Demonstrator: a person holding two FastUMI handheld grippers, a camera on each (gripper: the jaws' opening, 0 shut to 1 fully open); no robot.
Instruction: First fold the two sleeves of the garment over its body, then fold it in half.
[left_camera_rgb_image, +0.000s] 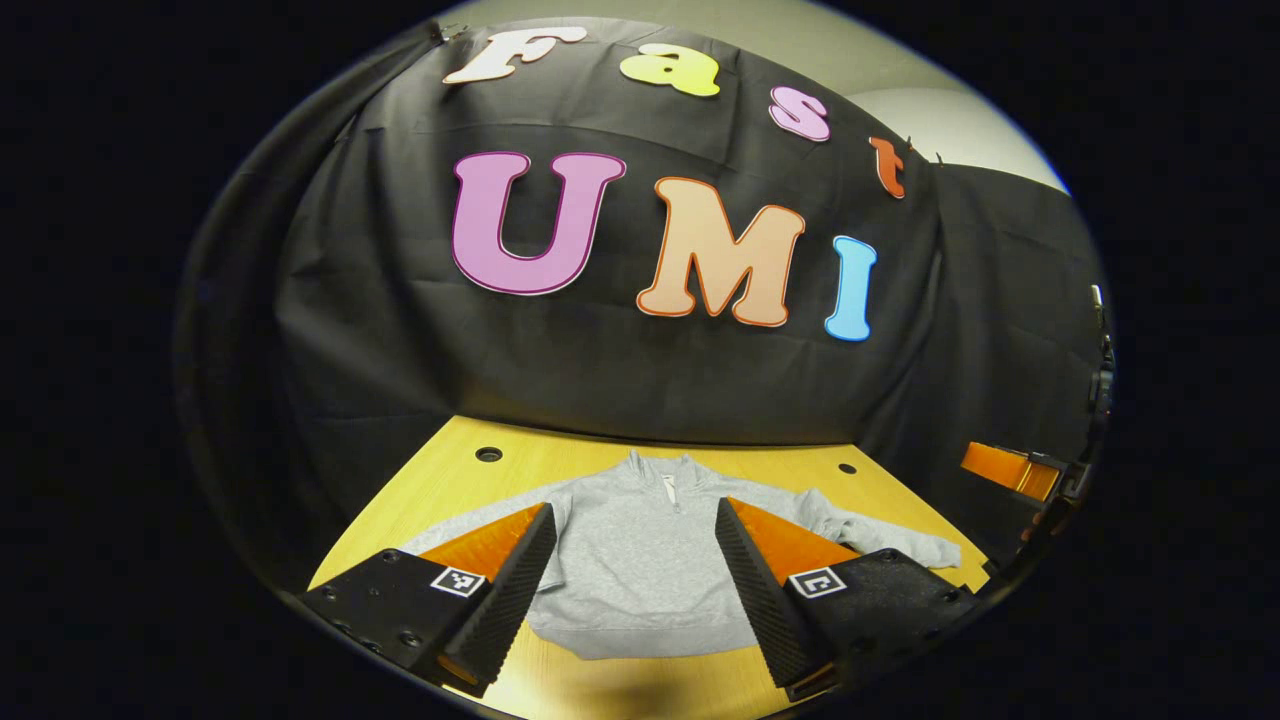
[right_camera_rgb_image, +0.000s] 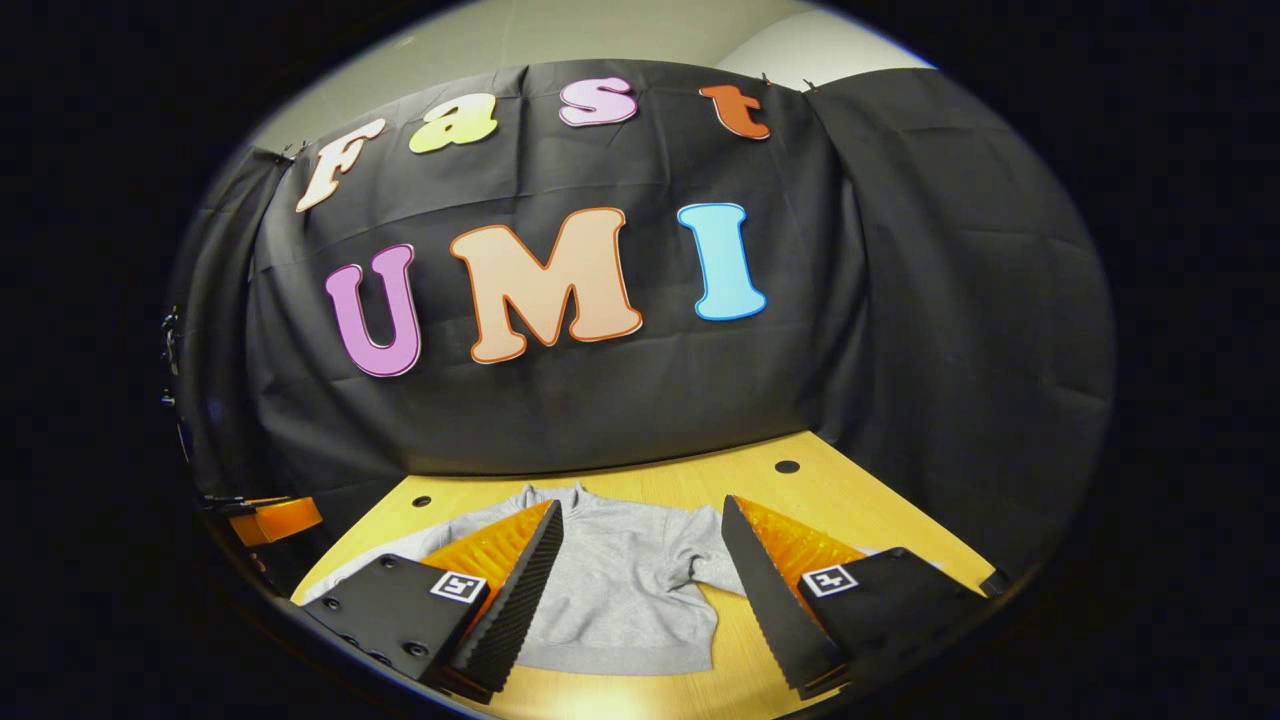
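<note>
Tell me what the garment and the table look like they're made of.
The garment looks like soft heathered grey knit, probably cotton-blend fleece: matte, speckled, with a ribbed hem and a short zip collar. The table looks like light wood or wood-look laminate: smooth, faint grain, slight sheen, with round dark holes. Which of the two I can't tell.

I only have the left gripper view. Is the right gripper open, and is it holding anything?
Observer: In the right gripper view, the right gripper is open and empty, held above the grey sweater.
Operator: Something's hidden low on my right. What's there?
Observer: The sweater's hem corner, lying flat on the table.
</note>
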